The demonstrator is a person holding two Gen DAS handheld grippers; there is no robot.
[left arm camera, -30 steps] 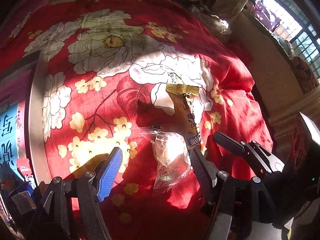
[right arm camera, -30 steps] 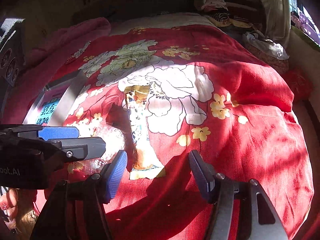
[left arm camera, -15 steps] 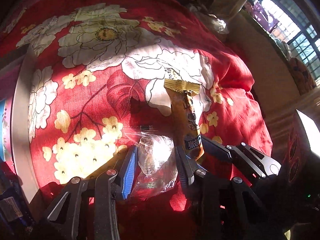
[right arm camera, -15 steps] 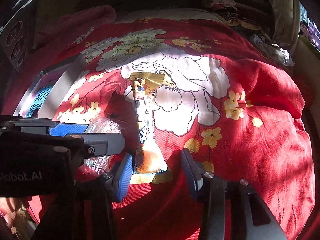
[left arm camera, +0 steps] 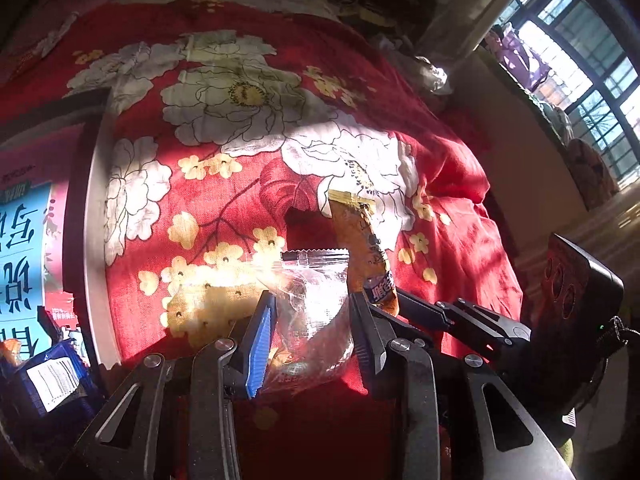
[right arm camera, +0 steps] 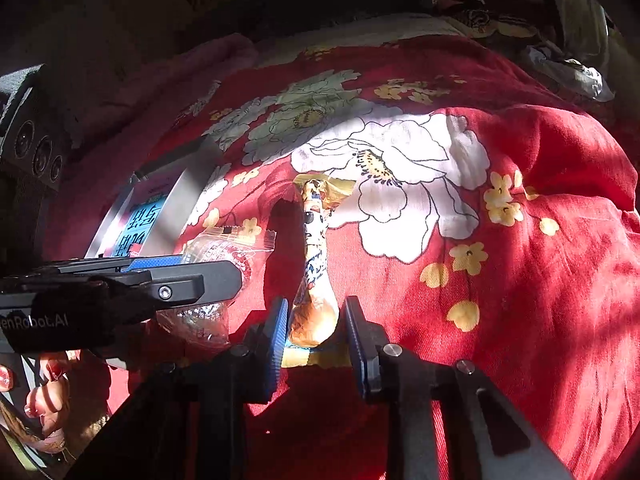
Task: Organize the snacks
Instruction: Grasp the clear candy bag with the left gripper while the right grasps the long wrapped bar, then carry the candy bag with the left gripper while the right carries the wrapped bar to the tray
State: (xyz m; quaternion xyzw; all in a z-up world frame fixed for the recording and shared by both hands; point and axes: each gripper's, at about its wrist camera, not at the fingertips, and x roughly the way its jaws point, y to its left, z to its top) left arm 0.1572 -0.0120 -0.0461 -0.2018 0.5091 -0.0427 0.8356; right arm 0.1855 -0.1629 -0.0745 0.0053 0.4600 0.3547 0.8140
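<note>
Care is advised as the left gripper (left arm camera: 310, 338), clamped on the clear packet (left arm camera: 310, 312), and right gripper (right arm camera: 314, 330), closing on the orange sachet (right arm camera: 314, 280), are lifted evenly off the bedspread (left arm camera: 200, 208).

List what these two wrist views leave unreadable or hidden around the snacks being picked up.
- Clear snack packet, left wrist view: glare washes out its contents and print.
- Orange snack stick, right wrist view: lower end hidden behind the closing right tool.
- Blue packet, left wrist view: cut off by the frame edge, in shadow.
- Box, right wrist view: partly hidden by the left tool.
</note>
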